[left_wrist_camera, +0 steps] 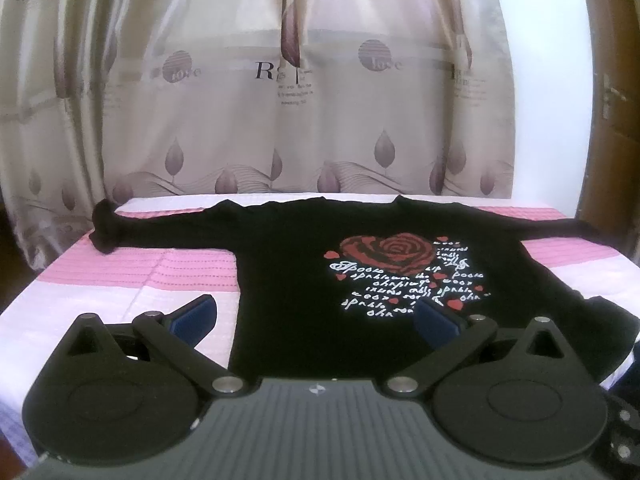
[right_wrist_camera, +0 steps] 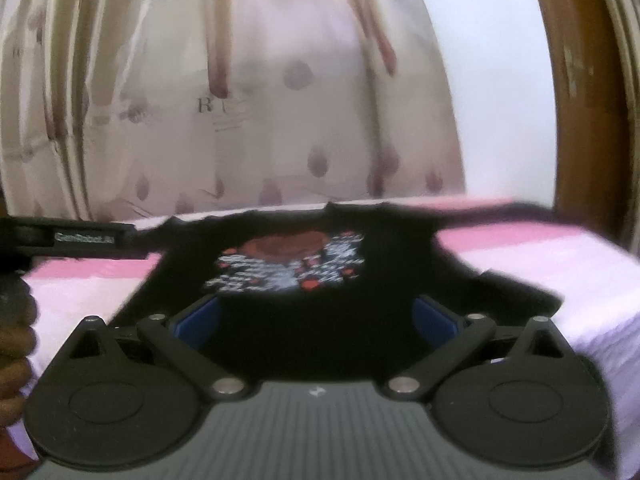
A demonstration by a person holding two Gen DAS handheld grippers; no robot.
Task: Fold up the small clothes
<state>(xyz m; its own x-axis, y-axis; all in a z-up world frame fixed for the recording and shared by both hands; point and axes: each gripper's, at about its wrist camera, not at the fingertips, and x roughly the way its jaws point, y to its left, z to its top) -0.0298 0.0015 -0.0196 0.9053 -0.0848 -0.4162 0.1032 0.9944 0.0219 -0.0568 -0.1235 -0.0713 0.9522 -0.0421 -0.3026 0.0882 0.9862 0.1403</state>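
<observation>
A small black long-sleeved top [left_wrist_camera: 304,264] with a red rose and white lettering lies flat on the pink striped cloth [left_wrist_camera: 132,272], both sleeves spread out. Its left cuff [left_wrist_camera: 105,227] is bunched near the far left edge. My left gripper [left_wrist_camera: 316,316] is open and empty, above the top's near hem. In the right wrist view the same top [right_wrist_camera: 304,312] is blurred. My right gripper [right_wrist_camera: 316,316] is open and empty above its lower middle. The left gripper's body [right_wrist_camera: 76,238] and the hand holding it show at the left edge there.
The pink and white cloth [right_wrist_camera: 560,264] covers a raised flat surface. A patterned beige curtain [left_wrist_camera: 280,100] hangs close behind it. A brown wooden door [left_wrist_camera: 616,120] with a handle stands at the right.
</observation>
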